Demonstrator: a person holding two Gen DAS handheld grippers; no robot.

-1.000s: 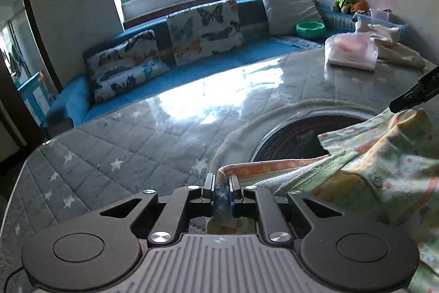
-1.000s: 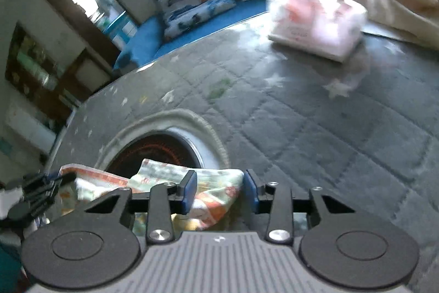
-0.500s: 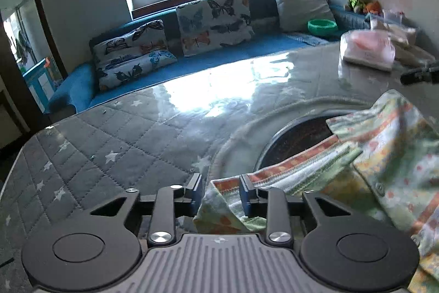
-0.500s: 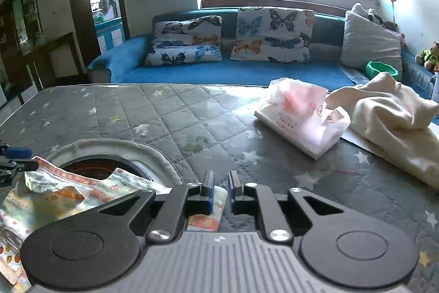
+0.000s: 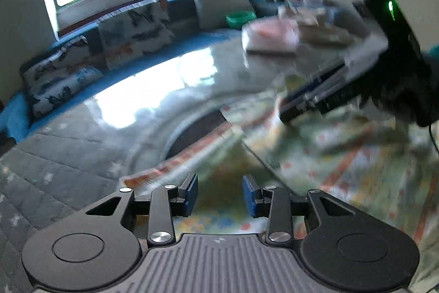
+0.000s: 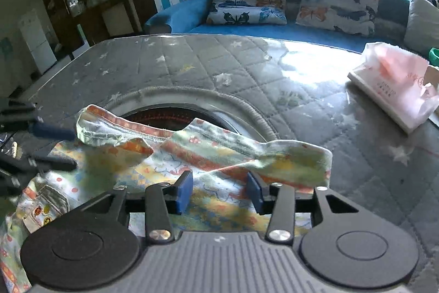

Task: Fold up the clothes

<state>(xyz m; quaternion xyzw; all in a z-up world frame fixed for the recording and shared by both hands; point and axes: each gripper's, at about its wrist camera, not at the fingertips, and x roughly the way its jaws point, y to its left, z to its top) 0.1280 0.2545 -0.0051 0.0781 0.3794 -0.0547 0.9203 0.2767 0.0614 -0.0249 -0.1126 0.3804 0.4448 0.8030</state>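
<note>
Left hand-held gripper (image 5: 219, 194): your blue pads are spread wide and grip nothing; they hover just above the near edge of the garment. This view is blurred.
Garment (image 6: 214, 161): the patterned child's garment, pale green with orange bands, lies spread on the grey quilted table (image 6: 192, 65). Its far edge is folded over toward you into a rumpled strip, and it partly covers the round opening (image 6: 170, 113) in the table cover.
Pocket (image 6: 49, 199): a small pocket with a label shows on the left part of the garment in your right wrist view.
Right hand-held gripper (image 6: 219, 192): your jaws stand wide apart with nothing between them, low over the garment, just short of the folded strip. In your left wrist view this gripper (image 5: 296, 103) shows over the cloth's far right part.
Plastic bag (image 6: 395, 84): a pink and white bag sits on the table, well apart from the garment, to the right.
Sofa (image 6: 274, 26): a blue sofa with butterfly cushions (image 6: 337, 3) stands beyond the table.
</note>
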